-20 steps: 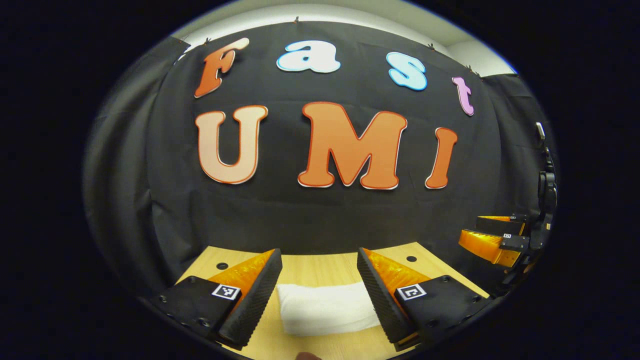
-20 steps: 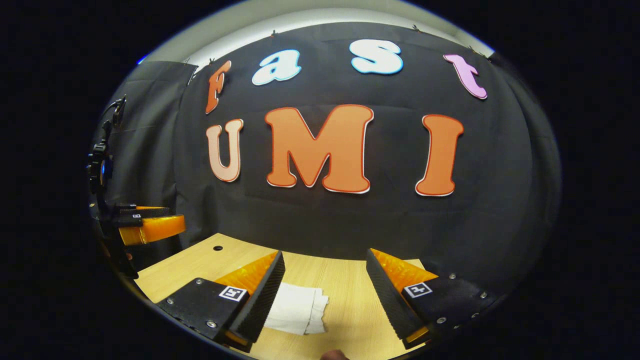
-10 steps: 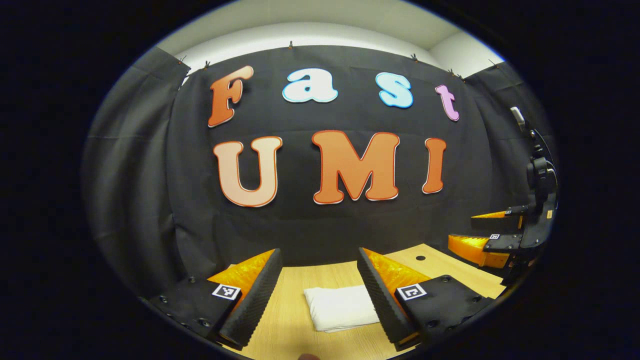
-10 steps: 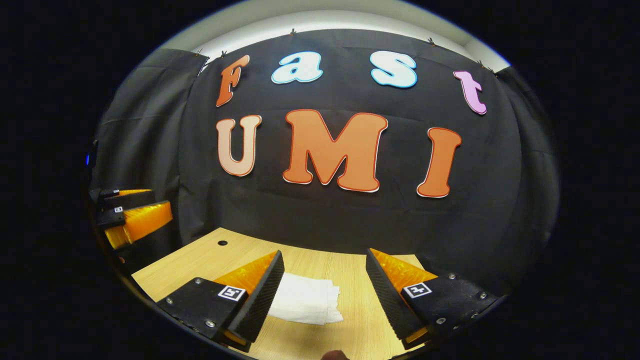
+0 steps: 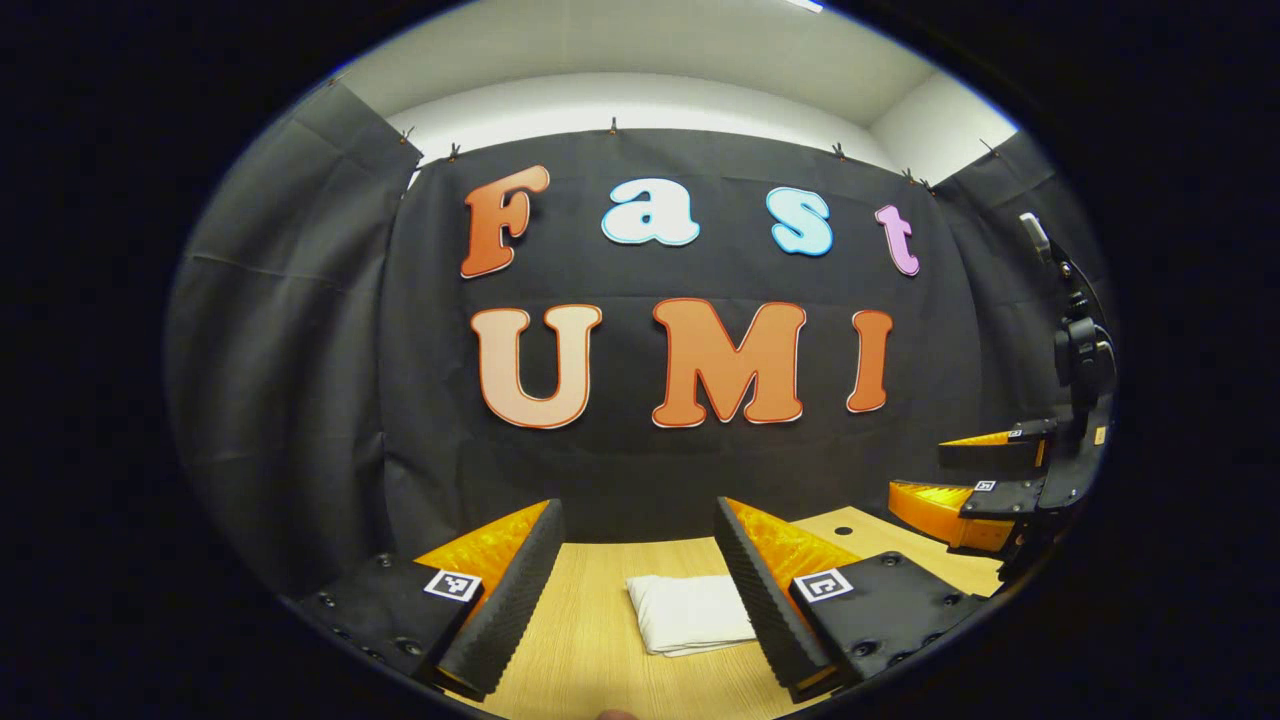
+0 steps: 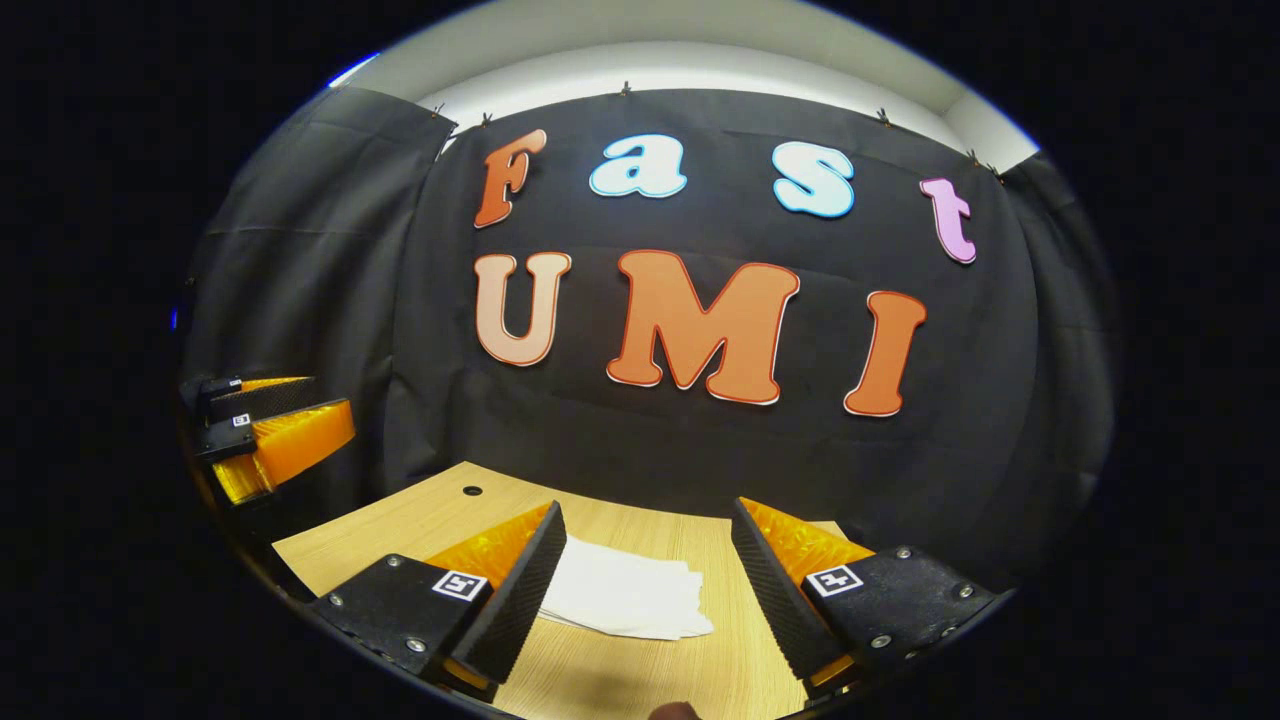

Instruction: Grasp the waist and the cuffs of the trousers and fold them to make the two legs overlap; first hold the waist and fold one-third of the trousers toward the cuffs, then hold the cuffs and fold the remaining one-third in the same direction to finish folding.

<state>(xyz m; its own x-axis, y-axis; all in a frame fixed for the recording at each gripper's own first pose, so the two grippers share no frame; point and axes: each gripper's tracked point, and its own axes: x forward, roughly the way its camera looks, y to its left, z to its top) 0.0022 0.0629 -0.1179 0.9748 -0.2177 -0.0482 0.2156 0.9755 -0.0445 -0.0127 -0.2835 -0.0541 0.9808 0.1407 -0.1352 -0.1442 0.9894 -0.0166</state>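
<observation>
In the left gripper view, the left gripper (image 5: 635, 580) hangs above the wooden surface (image 5: 590, 650), its fingers wide apart and holding nothing. One pair of white trousers (image 5: 690, 612) lies there as a compact folded bundle, just by the right-hand finger. The right gripper (image 5: 965, 480) shows at the far right, clear of the cloth. The fold looks finished; the likely risk is a finger dipping and snagging the top layer, which would pull it open.

In the right gripper view, the right gripper (image 6: 648, 575) also stands wide and empty above the surface (image 6: 640, 680). The trousers (image 6: 625, 600) rest near its left-hand finger, their stacked edges slightly uneven, so a nudge could slide them apart. The left gripper (image 6: 265, 435) sits far left. Count: one bundle, two grippers, one surface.
</observation>
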